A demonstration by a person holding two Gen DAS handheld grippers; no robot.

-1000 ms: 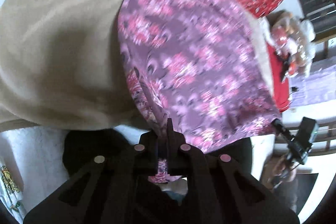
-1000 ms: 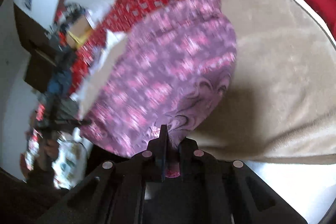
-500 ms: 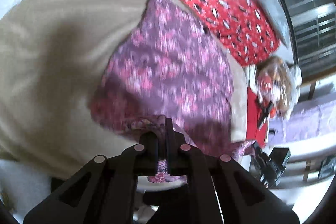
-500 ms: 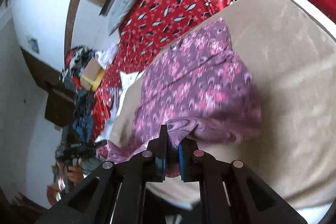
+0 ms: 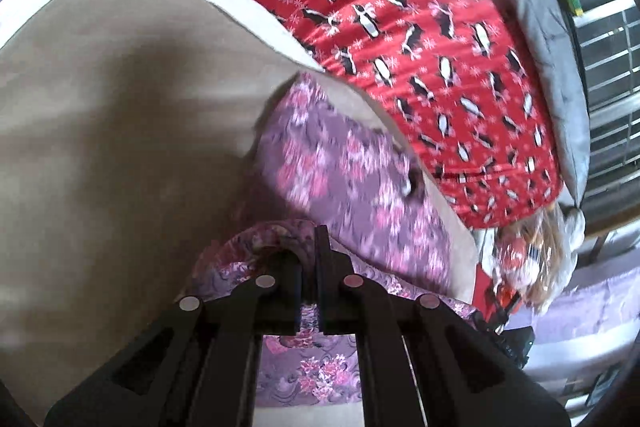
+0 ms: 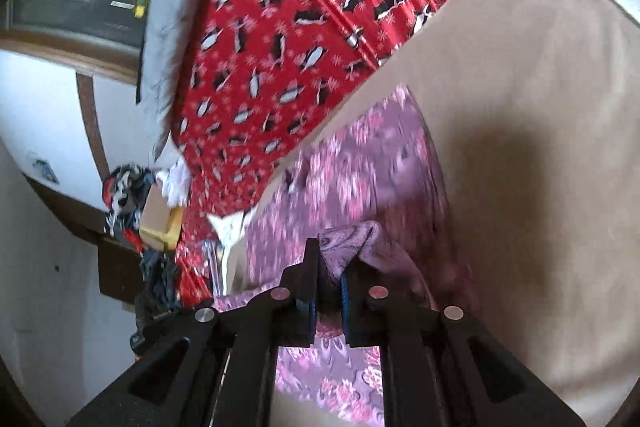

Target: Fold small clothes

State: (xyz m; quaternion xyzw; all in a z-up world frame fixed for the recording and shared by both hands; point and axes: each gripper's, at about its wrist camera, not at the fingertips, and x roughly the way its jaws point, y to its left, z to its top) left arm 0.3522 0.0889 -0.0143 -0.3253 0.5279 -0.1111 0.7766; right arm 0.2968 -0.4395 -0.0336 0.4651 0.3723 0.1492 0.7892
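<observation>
A purple cloth with pink flowers (image 5: 344,171) lies on a beige blanket (image 5: 112,115). My left gripper (image 5: 308,259) is shut on the cloth's near edge and holds it raised over the rest of the cloth. In the right wrist view the same cloth (image 6: 372,163) lies on the beige blanket (image 6: 536,115). My right gripper (image 6: 330,267) is shut on another part of the near edge, which bunches over the fingers. The held edge folds forward over the cloth; its far end lies flat near the red sheet.
A red sheet with penguins (image 5: 420,27) covers the bed beyond the blanket; it also shows in the right wrist view (image 6: 304,27). A grey pillow (image 5: 560,75) and a window with bars lie beyond. Clutter (image 6: 132,203) sits on a dark shelf at the left.
Both grippers have carried the cloth's near edge forward over the cloth toward the red sheet. Less of the cloth lies spread out now, and the red sheet fills more of both views.
</observation>
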